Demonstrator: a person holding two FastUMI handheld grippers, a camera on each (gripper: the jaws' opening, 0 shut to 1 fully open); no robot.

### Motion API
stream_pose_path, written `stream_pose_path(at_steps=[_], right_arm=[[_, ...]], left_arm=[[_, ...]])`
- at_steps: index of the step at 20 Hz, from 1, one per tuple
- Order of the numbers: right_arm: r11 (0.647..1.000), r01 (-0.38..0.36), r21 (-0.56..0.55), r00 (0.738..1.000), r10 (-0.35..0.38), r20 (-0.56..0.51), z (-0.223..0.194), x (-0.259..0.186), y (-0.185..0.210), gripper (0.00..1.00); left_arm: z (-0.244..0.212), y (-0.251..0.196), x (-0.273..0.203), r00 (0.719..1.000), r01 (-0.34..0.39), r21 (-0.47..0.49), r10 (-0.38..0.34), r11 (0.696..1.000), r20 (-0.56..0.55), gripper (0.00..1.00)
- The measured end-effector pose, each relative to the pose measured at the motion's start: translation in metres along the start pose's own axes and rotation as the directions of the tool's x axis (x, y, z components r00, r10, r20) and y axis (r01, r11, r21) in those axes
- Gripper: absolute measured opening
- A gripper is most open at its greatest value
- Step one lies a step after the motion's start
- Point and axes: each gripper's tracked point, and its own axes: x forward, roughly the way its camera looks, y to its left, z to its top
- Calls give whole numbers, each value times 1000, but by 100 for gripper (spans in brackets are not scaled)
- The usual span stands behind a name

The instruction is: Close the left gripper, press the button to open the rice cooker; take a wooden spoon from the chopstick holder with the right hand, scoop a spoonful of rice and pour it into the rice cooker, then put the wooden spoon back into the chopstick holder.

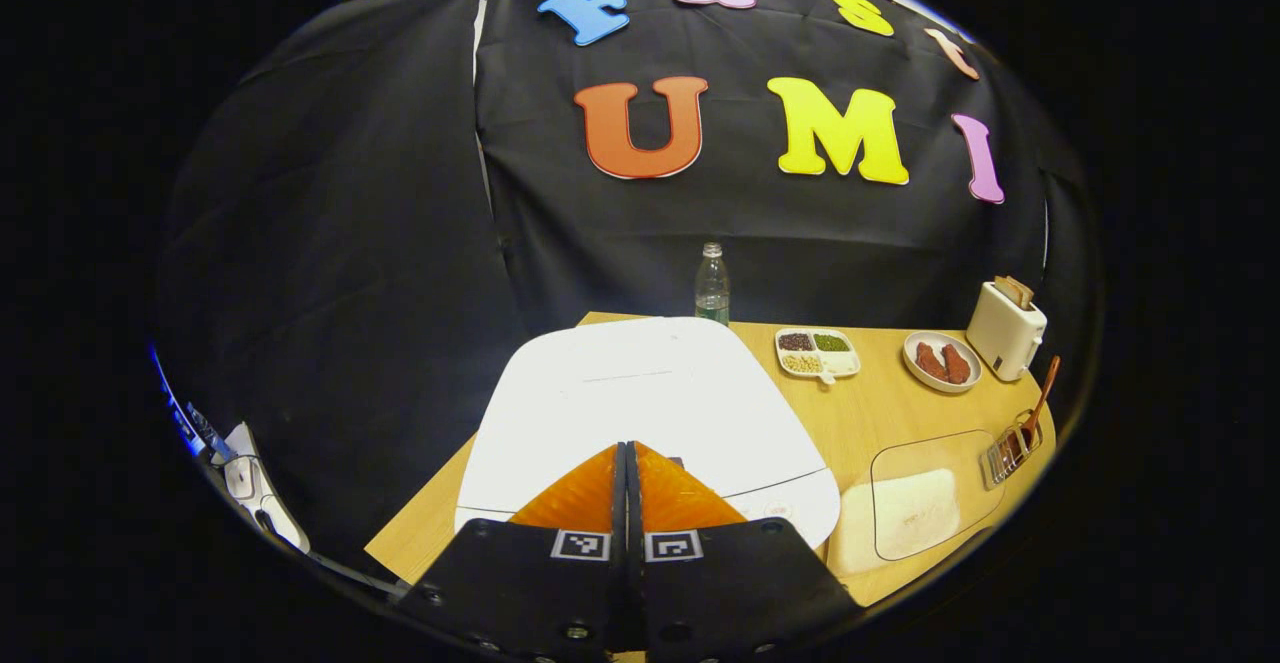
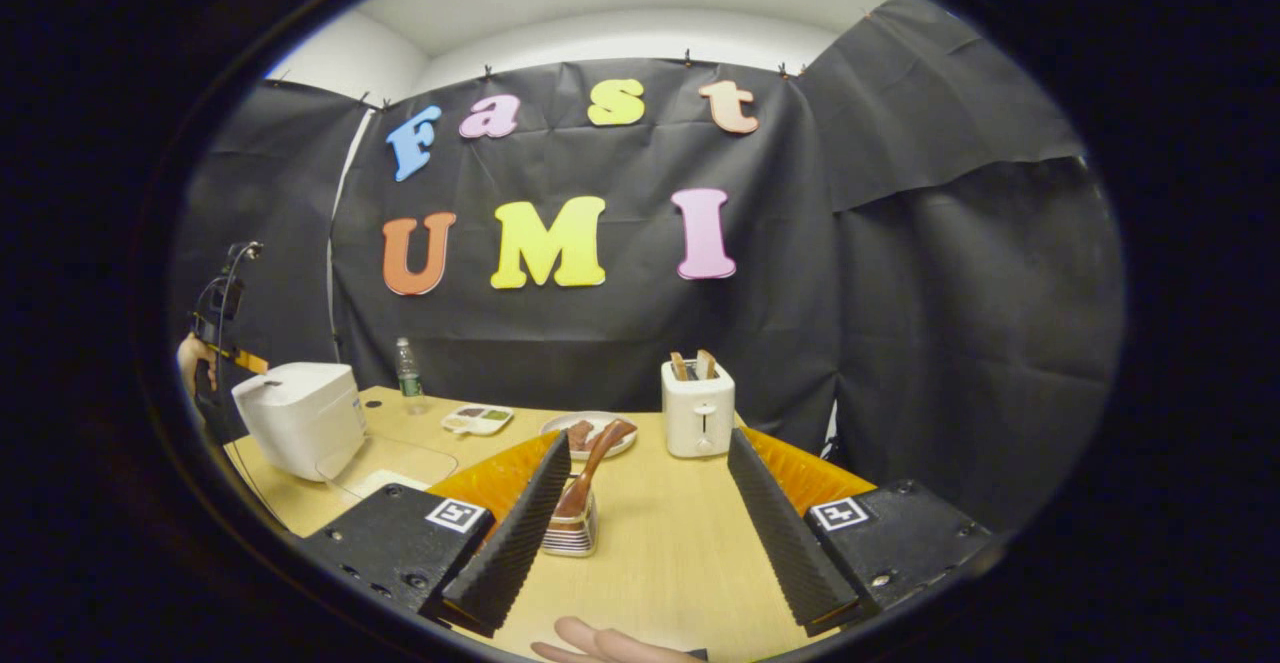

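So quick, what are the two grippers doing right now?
Left gripper: closed, holding nothing, above the rice cooker.
Right gripper: open, empty, near the wooden spoon.

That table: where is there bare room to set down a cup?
Bare wood lies on the table in front of the toaster, right of the spoon holder. It is crowded along the back: bottle, snack tray, plate.

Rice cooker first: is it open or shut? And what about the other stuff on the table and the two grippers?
rice cooker: lid shut
left gripper: shut, over the cooker's front edge
right gripper: open, holding nothing
wooden spoon: standing tilted in the chopstick holder
toaster: bread sticking up from its slots
water bottle: upright
plate: two brown pieces on it
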Motion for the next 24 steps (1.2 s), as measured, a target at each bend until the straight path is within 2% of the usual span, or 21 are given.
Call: stream_pose_path(at_steps=[4,5,15,18,19,20,24], right_arm=[[1000,3,5,1000,-3,-15,-8,4,-3,98],[1000,6,4,1000,-6,-17,-9,5,-4,100],[1000,9,5,999,-9,-33,-16,-2,-6,98],[1000,5,-1,999,-5,-33,-15,-8,-3,100],[1000,3,-6,999,-3,-33,-14,-11,-1,98],[1000,3,-11,1000,-4,-31,-12,-14,-1,100],[999,13,-37,999,-14,-33,-10,-23,-1,98]], left_arm=[[-7,-13,5,999,23,-16,-23,1000,-31,0],[-8,-11,3,999,20,-16,-21,1000,-38,0],[-25,-12,11,994,20,-46,-25,999,-105,0],[-21,-13,8,990,23,-103,-37,994,-138,0],[-20,-13,9,989,25,-109,-41,994,-140,0],[-20,-13,7,989,25,-109,-41,994,-141,0],[14,-18,-19,999,46,-126,-47,991,-7,0]])
